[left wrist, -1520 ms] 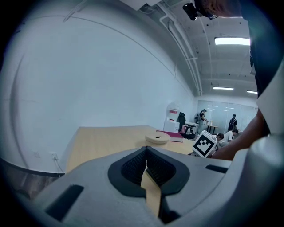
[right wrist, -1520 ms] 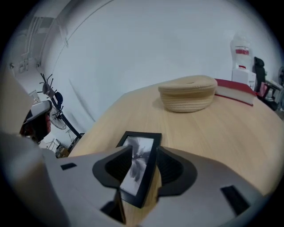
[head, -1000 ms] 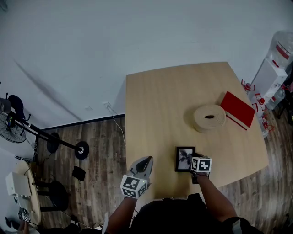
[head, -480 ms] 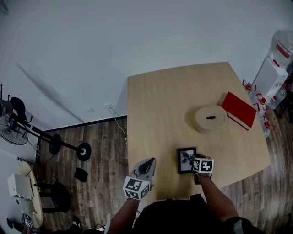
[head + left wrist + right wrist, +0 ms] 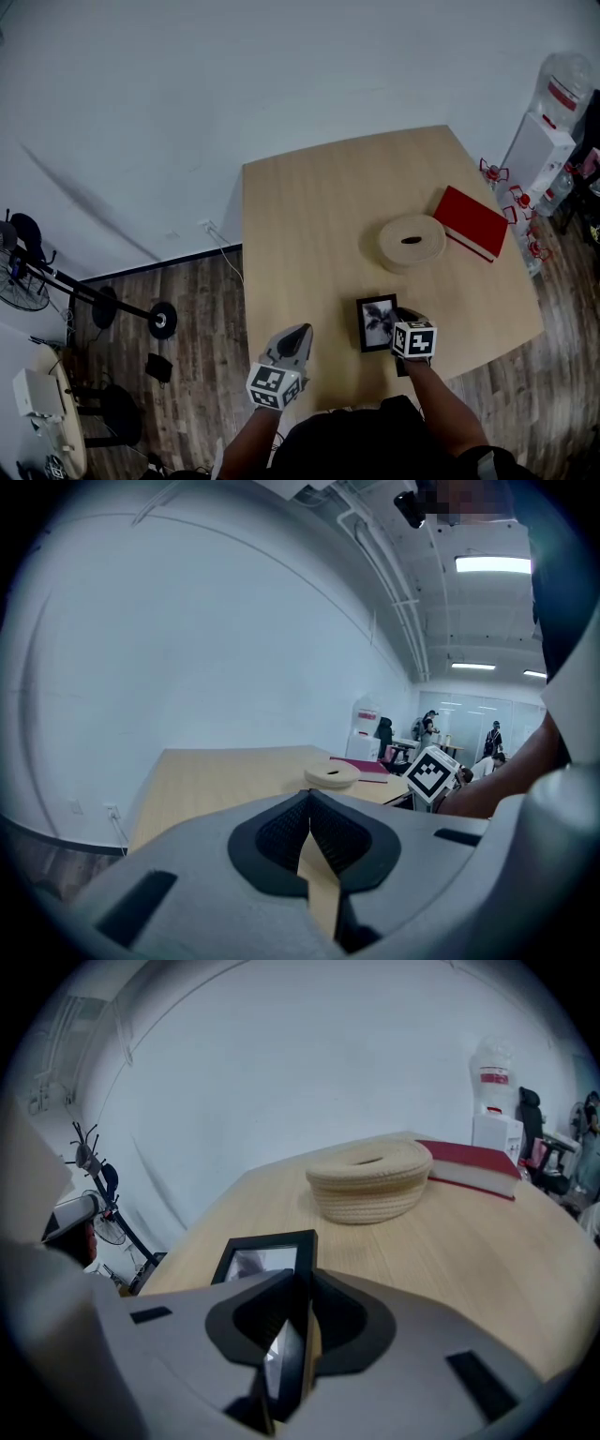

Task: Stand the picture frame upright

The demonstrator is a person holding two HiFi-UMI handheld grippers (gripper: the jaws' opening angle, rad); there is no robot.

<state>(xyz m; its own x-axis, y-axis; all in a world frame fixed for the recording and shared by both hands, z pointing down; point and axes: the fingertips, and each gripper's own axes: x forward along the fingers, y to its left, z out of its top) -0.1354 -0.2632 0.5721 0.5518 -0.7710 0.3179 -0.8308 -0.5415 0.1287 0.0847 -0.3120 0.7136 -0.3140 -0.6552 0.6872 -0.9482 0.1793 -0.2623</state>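
The picture frame (image 5: 377, 322) is small and black with a grey leaf print. It lies face up near the front edge of the wooden table (image 5: 309, 225). My right gripper (image 5: 399, 325) is at the frame's right side, and its jaws are clamped on that edge. In the right gripper view the black picture frame (image 5: 265, 1255) runs edge-on between the pads of the right gripper (image 5: 295, 1290). My left gripper (image 5: 301, 331) hovers at the table's front left edge, away from the frame. In the left gripper view its tips (image 5: 309, 803) meet with nothing between them.
A round woven basket (image 5: 411, 242) sits behind the frame, and a red book (image 5: 471, 223) lies to its right. A white water dispenser (image 5: 548, 131) stands past the table's right corner. A black fan stand (image 5: 94, 300) is on the wood floor at the left.
The head view has shifted a little, so the table sits further left. The right gripper stays at the frame's right edge. The left gripper has barely moved.
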